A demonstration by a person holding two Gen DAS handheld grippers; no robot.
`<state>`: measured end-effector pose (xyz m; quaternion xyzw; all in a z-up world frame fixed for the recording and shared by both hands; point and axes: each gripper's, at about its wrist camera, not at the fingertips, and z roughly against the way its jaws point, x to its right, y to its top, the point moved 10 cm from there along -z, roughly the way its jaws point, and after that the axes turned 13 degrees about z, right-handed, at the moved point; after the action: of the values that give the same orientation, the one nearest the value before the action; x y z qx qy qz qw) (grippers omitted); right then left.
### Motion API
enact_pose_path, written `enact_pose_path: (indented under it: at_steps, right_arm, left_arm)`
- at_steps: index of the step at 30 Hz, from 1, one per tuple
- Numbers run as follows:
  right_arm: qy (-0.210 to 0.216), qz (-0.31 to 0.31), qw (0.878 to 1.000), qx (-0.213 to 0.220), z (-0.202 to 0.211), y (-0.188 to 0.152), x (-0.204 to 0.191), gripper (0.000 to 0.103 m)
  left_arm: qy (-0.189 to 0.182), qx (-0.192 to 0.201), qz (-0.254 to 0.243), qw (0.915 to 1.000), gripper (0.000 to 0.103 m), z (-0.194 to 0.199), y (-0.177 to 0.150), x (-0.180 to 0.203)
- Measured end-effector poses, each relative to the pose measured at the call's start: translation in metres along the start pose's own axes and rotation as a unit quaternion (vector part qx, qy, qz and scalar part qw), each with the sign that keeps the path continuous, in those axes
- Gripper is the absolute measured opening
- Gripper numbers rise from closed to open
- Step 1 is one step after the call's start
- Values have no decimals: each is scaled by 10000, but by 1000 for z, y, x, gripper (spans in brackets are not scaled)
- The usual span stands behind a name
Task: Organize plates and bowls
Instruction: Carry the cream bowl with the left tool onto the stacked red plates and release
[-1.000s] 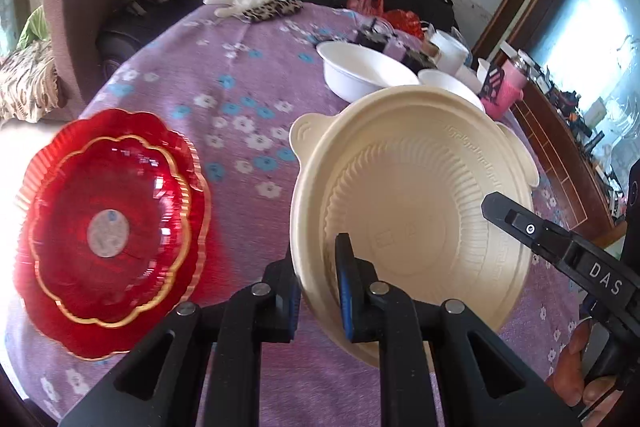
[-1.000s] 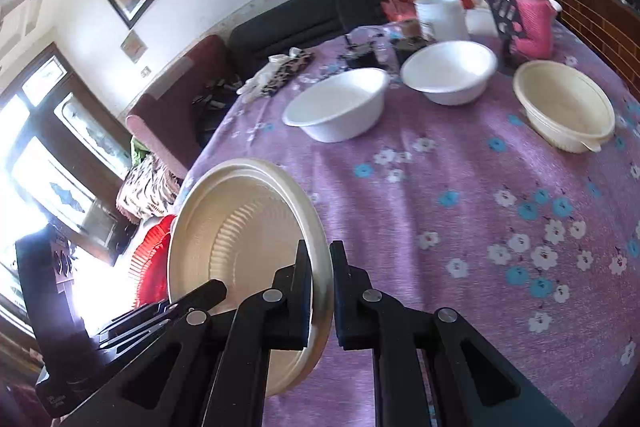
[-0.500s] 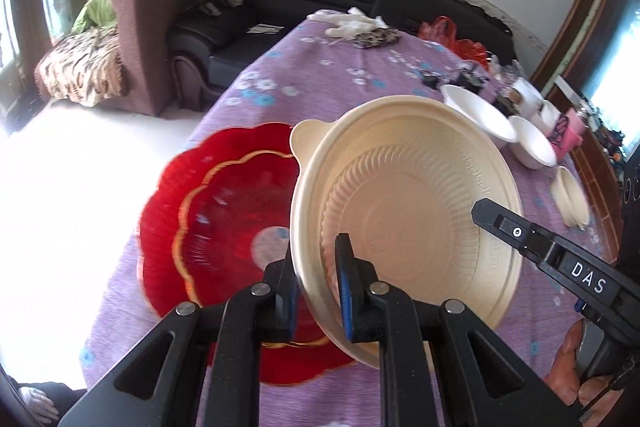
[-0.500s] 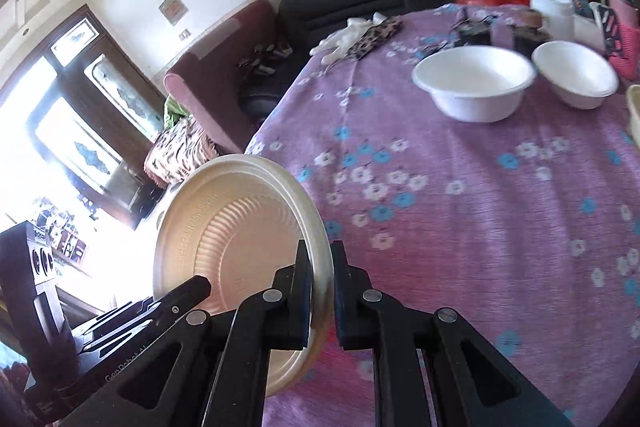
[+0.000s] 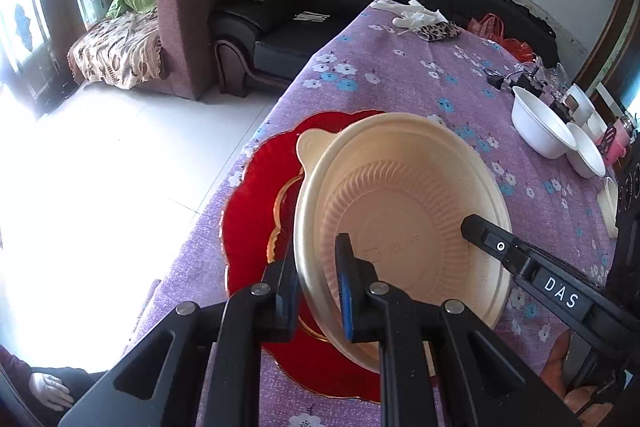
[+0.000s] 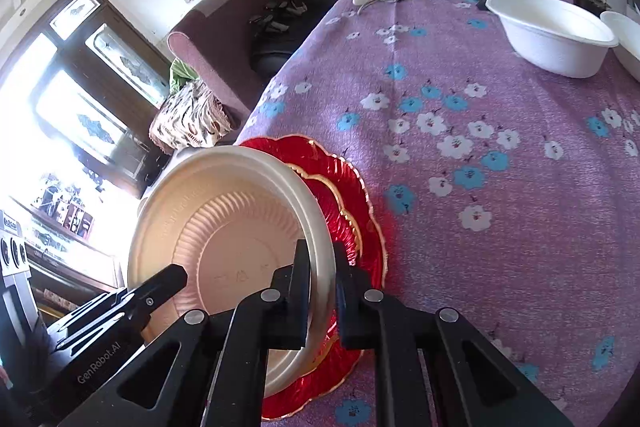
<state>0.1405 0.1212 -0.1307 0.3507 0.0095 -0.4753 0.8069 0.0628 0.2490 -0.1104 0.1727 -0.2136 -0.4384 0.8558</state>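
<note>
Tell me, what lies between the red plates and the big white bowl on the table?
Only bare flowered tablecloth separates the red plates from the big white bowl; the right wrist view shows it.

Both grippers pinch the bowl (image 5: 400, 227) rim: left gripper (image 5: 318, 291) on one side, right gripper (image 6: 322, 287) opposite, both pointing steeply down.

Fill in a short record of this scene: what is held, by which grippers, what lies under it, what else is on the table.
held item: cream ribbed plastic dish with tab handles
left gripper: jaws shut on its rim
right gripper: jaws shut on opposite rim
beneath: red scalloped gold-edged plates, stacked
surface: purple floral tablecloth
elsewhere: two white bowls
</note>
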Motion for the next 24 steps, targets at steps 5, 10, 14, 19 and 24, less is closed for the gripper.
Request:
enact_pose_path:
  at_steps: [5, 10, 14, 19, 24]
  right_arm:
    - [-198, 132, 9997, 40, -9, -2, -1, 11]
    - [-381, 340, 9987, 50, -9, -2, -5, 12]
    - [-561, 463, 9973, 81, -6, -1, -4, 14]
    - [-939, 823, 9916, 330, 11, 7, -8, 14]
    - [-1020, 960, 9853, 979, 48, 23, -12, 42]
  left_arm:
    - [590, 505, -122, 9969, 36, 12, 12, -20]
    - [811, 841, -182, 9930, 37, 30, 21, -28]
    - [771, 874, -110, 9931, 37, 38, 21, -35]
    - [735, 941, -39, 9928, 37, 48, 19, -38]
    - [602, 1042, -83, 9927, 37, 63, 16, -26]
